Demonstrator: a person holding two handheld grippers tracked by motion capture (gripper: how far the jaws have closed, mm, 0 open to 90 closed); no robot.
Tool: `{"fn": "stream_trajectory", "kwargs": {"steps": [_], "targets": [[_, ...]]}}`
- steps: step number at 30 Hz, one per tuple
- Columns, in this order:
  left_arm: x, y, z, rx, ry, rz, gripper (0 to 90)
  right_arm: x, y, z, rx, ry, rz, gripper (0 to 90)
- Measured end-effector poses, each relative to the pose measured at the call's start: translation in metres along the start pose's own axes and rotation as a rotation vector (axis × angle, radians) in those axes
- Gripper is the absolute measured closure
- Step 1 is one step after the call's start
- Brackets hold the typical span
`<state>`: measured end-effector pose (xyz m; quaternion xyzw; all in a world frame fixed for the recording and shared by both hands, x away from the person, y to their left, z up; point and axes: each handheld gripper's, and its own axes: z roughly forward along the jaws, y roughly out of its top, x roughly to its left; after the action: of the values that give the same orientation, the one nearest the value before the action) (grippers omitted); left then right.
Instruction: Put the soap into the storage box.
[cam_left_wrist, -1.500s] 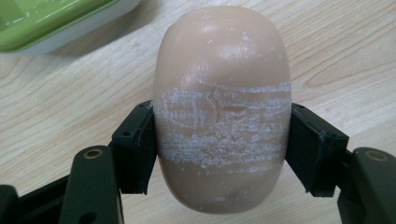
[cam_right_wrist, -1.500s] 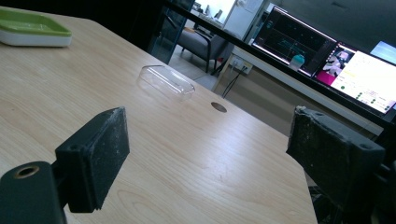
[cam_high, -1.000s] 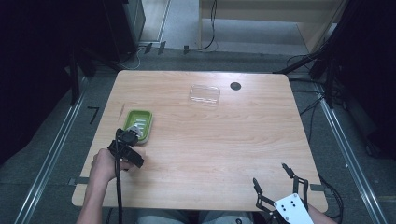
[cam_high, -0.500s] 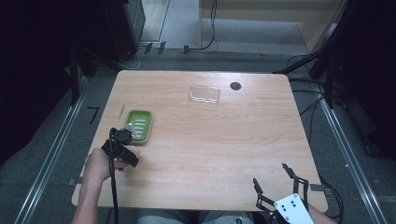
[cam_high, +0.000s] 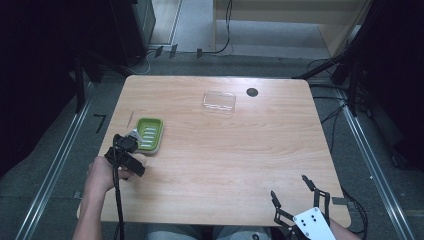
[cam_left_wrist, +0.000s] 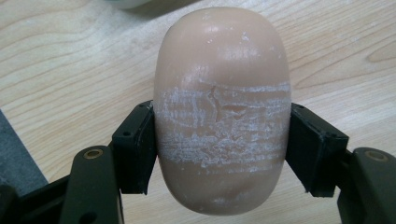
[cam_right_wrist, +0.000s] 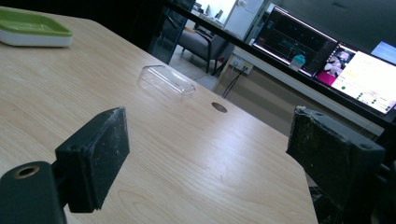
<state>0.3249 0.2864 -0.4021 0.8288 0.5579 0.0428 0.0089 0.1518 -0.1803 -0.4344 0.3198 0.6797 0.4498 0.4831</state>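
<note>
right gripper: 1, near counter edge, fingers spread wide, nothing between
left gripper: 1, near-left, fingers clamped on soap sides
soap: 1 beige bar, held just over the counter, right beside the dish
soap dish: 1, green, left side
clear lid: 1, far centre
dark round hole: 1, just past the lid

My wooden table carries a green soap dish near its left edge and a clear lid toward the far side.
</note>
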Motion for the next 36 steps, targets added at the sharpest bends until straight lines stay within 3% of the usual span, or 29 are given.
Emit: {"fn": "stream_trajectory", "kwargs": {"steps": [27, 36], "targets": [[0.0, 0.026, -0.01, -0.019, 0.001, 0.015, 33.8, 0.001, 0.0, 0.001, 0.003, 0.006, 0.001, 13.1], [0.001, 0.035, -0.012, -0.055, -0.008, 0.011, 33.7, 0.001, 0.0, 0.001, 0.004, 0.006, 0.002, 13.1]]}}
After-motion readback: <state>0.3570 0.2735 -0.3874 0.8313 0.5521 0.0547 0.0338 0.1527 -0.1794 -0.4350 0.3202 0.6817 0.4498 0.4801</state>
